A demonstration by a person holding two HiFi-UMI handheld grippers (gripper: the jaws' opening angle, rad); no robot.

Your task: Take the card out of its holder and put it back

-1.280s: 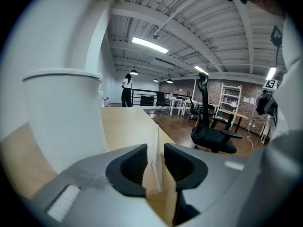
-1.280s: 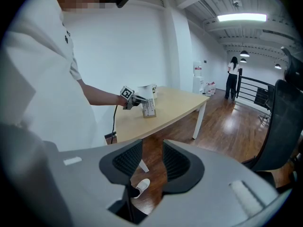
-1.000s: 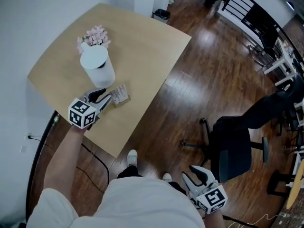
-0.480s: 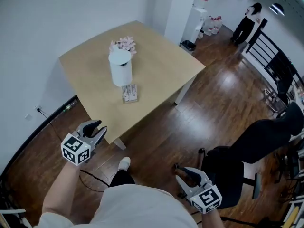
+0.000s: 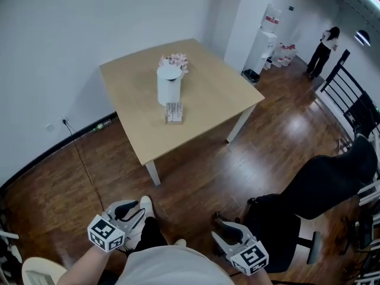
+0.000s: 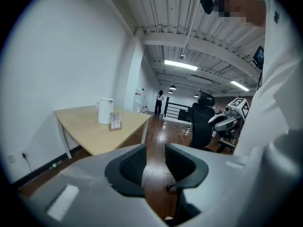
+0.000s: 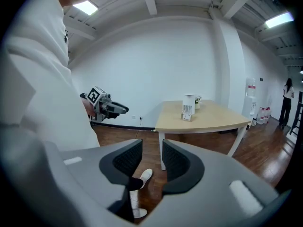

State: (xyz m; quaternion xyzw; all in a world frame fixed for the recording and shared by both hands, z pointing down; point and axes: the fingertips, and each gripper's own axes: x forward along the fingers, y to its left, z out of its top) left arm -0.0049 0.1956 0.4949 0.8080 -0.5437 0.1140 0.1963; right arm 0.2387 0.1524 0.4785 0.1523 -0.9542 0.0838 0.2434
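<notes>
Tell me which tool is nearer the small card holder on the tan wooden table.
Left, slightly. The left tool, jaws closing on nothing, hangs over the floor well short of the small card holder; the right tool hangs farther right, by the black office chair.

open floor before table; canister just behind card holder

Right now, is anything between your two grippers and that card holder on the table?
Nothing visible. Only bare floor and the table's near edge separate the left gripper, jaws closing on nothing, and the right gripper from the card holder; the white cylinder stands behind it.
</notes>
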